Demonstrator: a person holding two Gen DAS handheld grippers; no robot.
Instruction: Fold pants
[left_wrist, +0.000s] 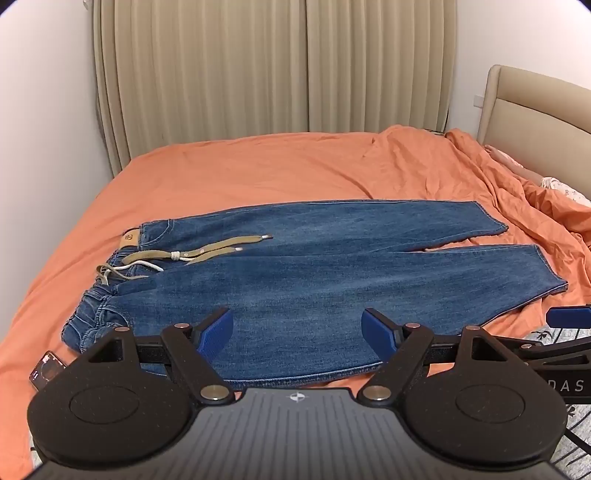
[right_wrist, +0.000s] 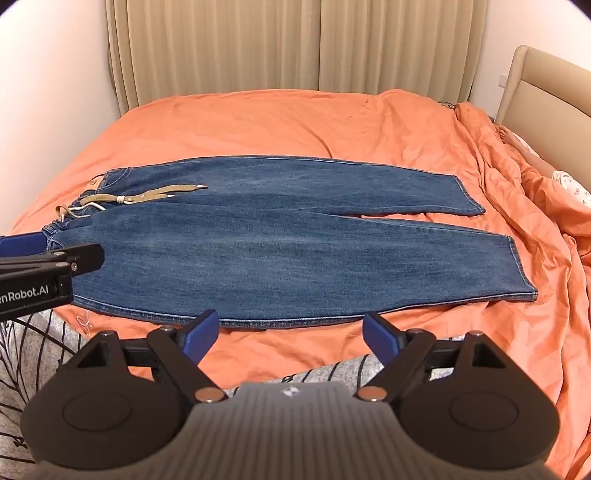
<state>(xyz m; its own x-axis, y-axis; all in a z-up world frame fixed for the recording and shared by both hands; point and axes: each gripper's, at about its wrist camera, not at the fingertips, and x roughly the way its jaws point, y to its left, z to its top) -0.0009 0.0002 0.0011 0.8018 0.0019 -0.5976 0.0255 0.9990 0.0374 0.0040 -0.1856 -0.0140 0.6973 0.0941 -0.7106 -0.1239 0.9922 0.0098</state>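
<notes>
Blue denim pants (left_wrist: 295, 273) lie flat on the orange bed, waistband with a tan drawstring (left_wrist: 192, 253) at the left, both legs pointing right. My left gripper (left_wrist: 297, 332) is open and empty, hovering over the near leg's front edge. My right gripper (right_wrist: 290, 334) is open and empty, just in front of the near hem of the pants (right_wrist: 295, 236). The left gripper's side (right_wrist: 44, 266) shows at the left of the right wrist view, near the waistband. The right gripper's fingertip (left_wrist: 569, 316) shows at the right edge of the left wrist view.
An orange sheet (left_wrist: 258, 173) covers the bed, rumpled at the right (right_wrist: 535, 206). A beige headboard (left_wrist: 535, 110) stands at the right, curtains (left_wrist: 273, 66) behind. A phone (left_wrist: 46, 369) lies at the near left. A grey patterned cloth (right_wrist: 33, 354) lies along the near edge.
</notes>
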